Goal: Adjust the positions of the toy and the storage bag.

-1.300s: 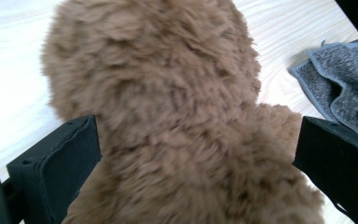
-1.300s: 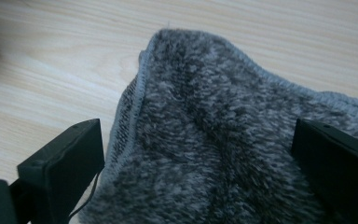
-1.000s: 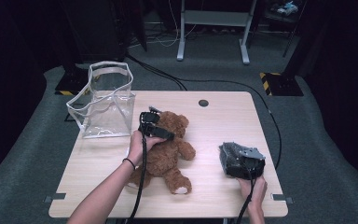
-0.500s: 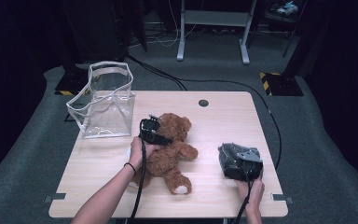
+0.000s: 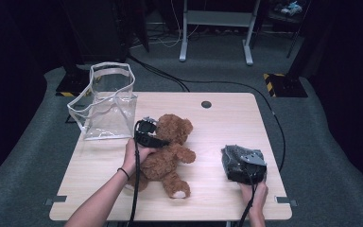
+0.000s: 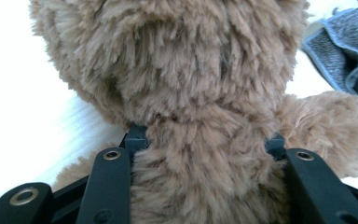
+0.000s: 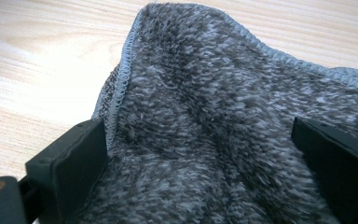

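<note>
Item: teddy bear (image 5: 166, 151), lying on the tabletop (image 5: 227, 118) beside the clear bag (image 5: 106, 101). Your left tool (image 5: 147, 132) has just been closing, now pinching its body. Step: grasp. Next: lift it toward the bag.

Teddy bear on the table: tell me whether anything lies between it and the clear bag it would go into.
Nothing visible does. The teddy bear lies just right of the clear bag, with bare table between them. The left gripper has just been closing, its jaws pressing the bear's body on both sides. The grey cloth sits far right.
</note>
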The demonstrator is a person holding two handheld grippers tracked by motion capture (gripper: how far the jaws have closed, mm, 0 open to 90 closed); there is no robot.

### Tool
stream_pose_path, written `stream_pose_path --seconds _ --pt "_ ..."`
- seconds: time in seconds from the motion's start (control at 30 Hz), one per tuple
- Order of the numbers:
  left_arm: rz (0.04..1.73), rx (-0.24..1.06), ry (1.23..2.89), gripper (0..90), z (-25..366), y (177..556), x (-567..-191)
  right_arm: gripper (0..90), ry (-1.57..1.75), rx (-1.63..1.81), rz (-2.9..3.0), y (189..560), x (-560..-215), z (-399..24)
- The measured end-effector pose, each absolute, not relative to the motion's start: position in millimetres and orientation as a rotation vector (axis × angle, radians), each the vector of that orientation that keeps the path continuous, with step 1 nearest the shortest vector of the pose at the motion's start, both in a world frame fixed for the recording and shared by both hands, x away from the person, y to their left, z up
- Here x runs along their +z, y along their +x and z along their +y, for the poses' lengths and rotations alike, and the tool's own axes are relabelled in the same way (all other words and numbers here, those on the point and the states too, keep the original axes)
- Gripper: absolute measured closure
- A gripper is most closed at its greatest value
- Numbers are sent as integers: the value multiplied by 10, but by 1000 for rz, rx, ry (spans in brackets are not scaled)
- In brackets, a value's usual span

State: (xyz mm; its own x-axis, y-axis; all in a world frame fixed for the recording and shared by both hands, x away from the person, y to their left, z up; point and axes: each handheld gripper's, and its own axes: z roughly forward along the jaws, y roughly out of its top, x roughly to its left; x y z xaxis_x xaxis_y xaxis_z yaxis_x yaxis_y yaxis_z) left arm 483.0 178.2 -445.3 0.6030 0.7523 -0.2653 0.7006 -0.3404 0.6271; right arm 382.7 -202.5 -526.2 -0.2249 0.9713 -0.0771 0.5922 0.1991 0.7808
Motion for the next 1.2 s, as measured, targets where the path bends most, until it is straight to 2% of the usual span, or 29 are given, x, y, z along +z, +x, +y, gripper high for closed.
stream_pose_path --seconds 0.4,0.83,0.97,1.03,1.2 --pt "1094 106 2151 541 2094 4689 -4231 42 1453 834 1899 3831 -5265 -2014" --pt "1130 99 2166 521 2466 4587 -4284 40 1449 818 1898 3836 -5272 -2002" --pt "1187 42 2154 465 2554 4621 -4451 39 1442 807 1901 3835 -5273 -1998" --pt "1198 20 2137 408 2581 4643 -4478 40 1441 813 1903 3837 -5275 -2000" --pt "1193 53 2135 295 2565 4628 -4435 40 1446 815 1904 3835 -5273 -2002"
